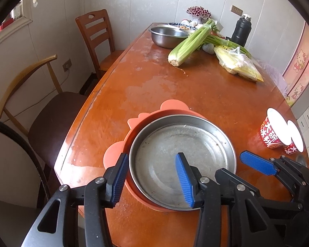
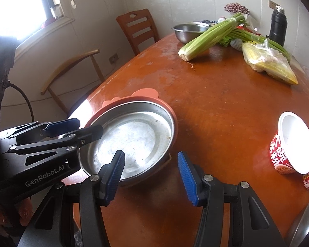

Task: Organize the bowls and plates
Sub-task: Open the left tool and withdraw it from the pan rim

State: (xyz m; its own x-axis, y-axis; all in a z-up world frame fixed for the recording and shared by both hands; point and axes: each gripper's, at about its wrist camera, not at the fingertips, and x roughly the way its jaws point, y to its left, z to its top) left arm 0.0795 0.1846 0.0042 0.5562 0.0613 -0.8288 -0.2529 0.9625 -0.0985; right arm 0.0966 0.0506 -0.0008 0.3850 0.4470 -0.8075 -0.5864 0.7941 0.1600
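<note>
Sitting nested in pink plate (image 1: 117, 154) near bench (image 1: 154, 86) edge: steel plate (image 1: 181, 154). L gripper (image 1: 152, 177) straddles its near-left rim, pads seemingly not pressing. R gripper (image 2: 152, 173) open, empty, beside plate's right side. Paper bowls (image 2: 292, 144) further right.

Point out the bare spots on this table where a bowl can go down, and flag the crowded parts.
Free: the wide middle of the table, between the steel plate on the pink mat and the celery; also the strip between plate and red noodle cups. Crowded: the far end, with steel bowl, bagged corn and black flask.
</note>
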